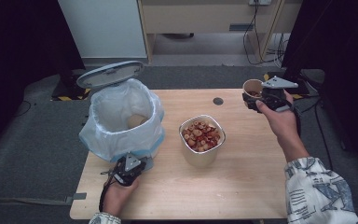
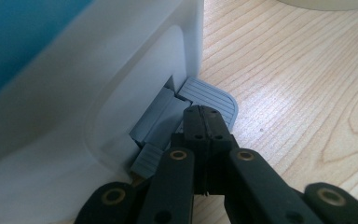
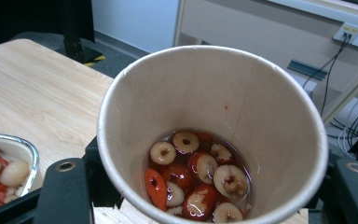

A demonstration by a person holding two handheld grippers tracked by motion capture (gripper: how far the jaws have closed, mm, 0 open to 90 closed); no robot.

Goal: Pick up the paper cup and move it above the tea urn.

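My right gripper (image 1: 261,98) clamps the paper cup (image 3: 212,135) of jujube slices at the table's 1 o'clock; the open pedal bin (image 1: 121,119) sits toward 9, left gripper (image 2: 204,122) closed, pressing its pedal (image 2: 212,95)

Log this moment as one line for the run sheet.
left gripper: shut, pressing bin pedal | bin lid: open | right gripper: holding paper cup of sliced dates | foil tray: mid-table

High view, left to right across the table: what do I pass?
Left gripper at the base of the lined, open-lidded bin → foil tray of sliced red fruit → dark round spot in the tabletop → paper cup → right gripper holding it.
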